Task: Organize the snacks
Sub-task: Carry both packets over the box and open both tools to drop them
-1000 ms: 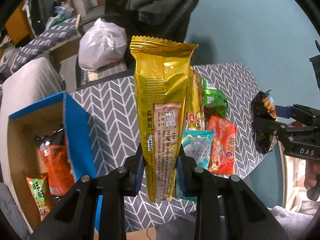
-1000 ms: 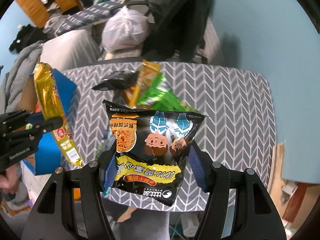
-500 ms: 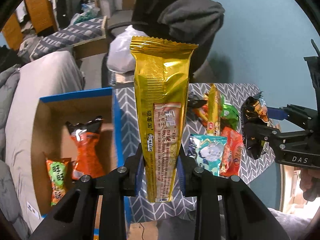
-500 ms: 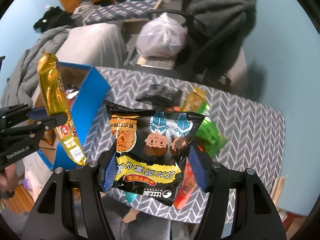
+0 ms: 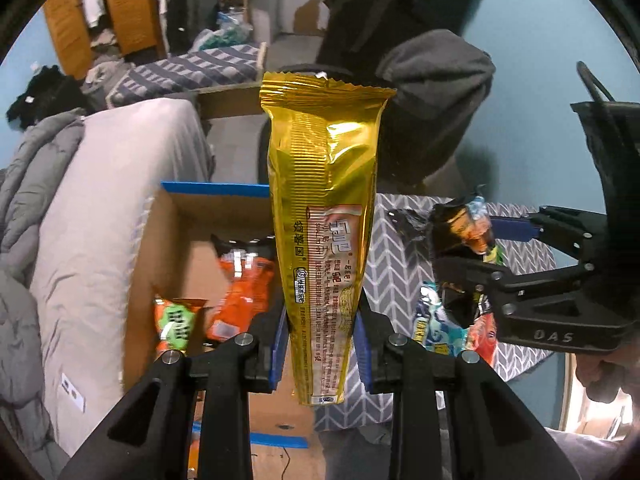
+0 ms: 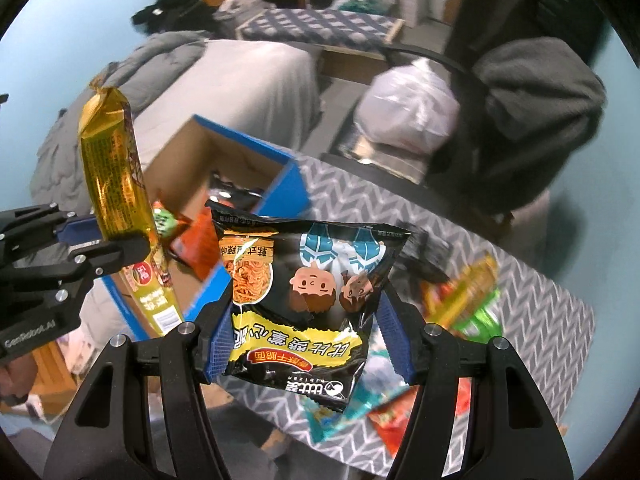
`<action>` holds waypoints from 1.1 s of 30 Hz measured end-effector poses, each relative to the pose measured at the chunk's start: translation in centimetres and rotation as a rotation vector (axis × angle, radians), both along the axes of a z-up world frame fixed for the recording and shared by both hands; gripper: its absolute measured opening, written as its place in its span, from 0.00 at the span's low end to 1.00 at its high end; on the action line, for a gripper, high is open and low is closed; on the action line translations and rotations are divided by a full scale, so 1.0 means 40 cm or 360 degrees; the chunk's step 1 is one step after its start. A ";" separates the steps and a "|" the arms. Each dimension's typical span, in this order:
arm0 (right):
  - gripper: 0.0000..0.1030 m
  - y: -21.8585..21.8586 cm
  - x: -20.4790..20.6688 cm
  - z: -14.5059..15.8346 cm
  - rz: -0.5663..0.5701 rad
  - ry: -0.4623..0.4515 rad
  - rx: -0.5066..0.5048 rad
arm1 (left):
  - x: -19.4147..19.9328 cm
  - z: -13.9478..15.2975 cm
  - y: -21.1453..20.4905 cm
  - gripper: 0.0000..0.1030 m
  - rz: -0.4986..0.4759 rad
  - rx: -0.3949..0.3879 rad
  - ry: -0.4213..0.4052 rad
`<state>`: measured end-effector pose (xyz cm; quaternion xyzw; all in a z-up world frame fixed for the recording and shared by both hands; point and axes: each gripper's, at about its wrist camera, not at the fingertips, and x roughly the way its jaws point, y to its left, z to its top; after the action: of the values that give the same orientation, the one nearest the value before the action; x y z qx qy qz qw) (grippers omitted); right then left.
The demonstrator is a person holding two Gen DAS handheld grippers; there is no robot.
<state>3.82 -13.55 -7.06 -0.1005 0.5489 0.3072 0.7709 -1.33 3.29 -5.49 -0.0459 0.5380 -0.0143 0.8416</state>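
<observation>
Snacks are being carried two at a time toward the blue-edged cardboard box (image 5: 168, 216), which sits just off the left end of the worktop (image 6: 532, 304) with its chevron cloth. The left tool (image 5: 322, 346) is closed narrowly on the lower end of a long gold wrapper (image 5: 324, 184), so the stiff packet stands up from the pads and hangs in front of the open box; gripping it near one end leaves most of its length free to drop in. The right tool (image 6: 306, 346) stands about half open, its blue pads pressing the two sides of a black noodle packet (image 6: 304, 296), which is wider and puffed, hence the wider grip. That packet is held above the near edge of the worktop, close to the box's right wall.

Inside the box lie an orange packet (image 5: 240, 292) and a smaller green-and-orange one (image 5: 178, 316), flat on the bottom, with bare cardboard beside them, so I judge there is room for both new pieces. More snacks remain on the worktop: a green and yellow pair (image 6: 472, 300), a light blue packet (image 5: 432, 324) and a red one (image 6: 400, 412).

Both tools are close together beside the box, so they could crowd each other at its mouth, and the raised blue wall lies between the black packet and the inside. A bed (image 5: 100, 200) flanks the box, and a chair draped with a grey garment (image 5: 436, 76) stands beyond the worktop.
</observation>
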 end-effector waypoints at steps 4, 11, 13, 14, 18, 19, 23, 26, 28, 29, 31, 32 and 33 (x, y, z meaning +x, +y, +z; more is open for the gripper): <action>0.62 0.076 0.000 0.008 0.0099 -0.0018 0.0019 | -0.017 0.011 0.055 0.28 0.0071 0.0032 -0.0023; 0.62 0.205 0.001 -0.010 0.0246 -0.0004 0.0046 | -0.028 -0.017 0.154 0.28 0.0190 0.0082 -0.0010; 0.62 0.240 0.003 -0.021 0.0277 0.0009 0.0038 | -0.027 -0.031 0.178 0.28 0.0221 0.0085 0.0004; 0.62 0.257 0.005 -0.028 0.0291 0.0017 0.0042 | -0.026 -0.039 0.190 0.28 0.0231 0.0087 0.0006; 0.62 0.319 0.015 -0.063 0.0333 0.0064 0.0038 | -0.019 -0.077 0.230 0.28 0.0260 0.0099 0.0030; 0.62 0.333 0.016 -0.071 0.0341 0.0075 0.0036 | -0.015 -0.089 0.239 0.28 0.0267 0.0098 0.0041; 0.62 0.382 0.021 -0.107 0.0367 0.0115 0.0020 | -0.008 -0.121 0.261 0.28 0.0276 0.0091 0.0067; 0.62 0.409 0.021 -0.129 0.0383 0.0138 0.0007 | -0.005 -0.144 0.274 0.28 0.0280 0.0068 0.0086; 0.62 0.422 0.022 -0.142 0.0387 0.0162 0.0003 | -0.002 -0.159 0.280 0.28 0.0273 0.0064 0.0103; 0.62 0.427 0.023 -0.149 0.0386 0.0183 0.0002 | -0.002 -0.162 0.283 0.28 0.0272 0.0065 0.0108; 0.62 0.433 0.028 -0.161 0.0368 0.0225 0.0009 | -0.002 -0.172 0.289 0.28 0.0272 0.0064 0.0117; 0.62 0.433 0.031 -0.165 0.0360 0.0236 0.0012 | -0.002 -0.176 0.291 0.28 0.0271 0.0062 0.0127; 0.62 0.433 0.032 -0.167 0.0356 0.0244 0.0010 | 0.000 -0.183 0.294 0.28 0.0271 0.0058 0.0145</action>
<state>5.12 3.77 -13.75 -0.1348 0.5907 0.3997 0.6879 -1.34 15.05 -12.81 -0.0768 0.5699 0.0691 0.8152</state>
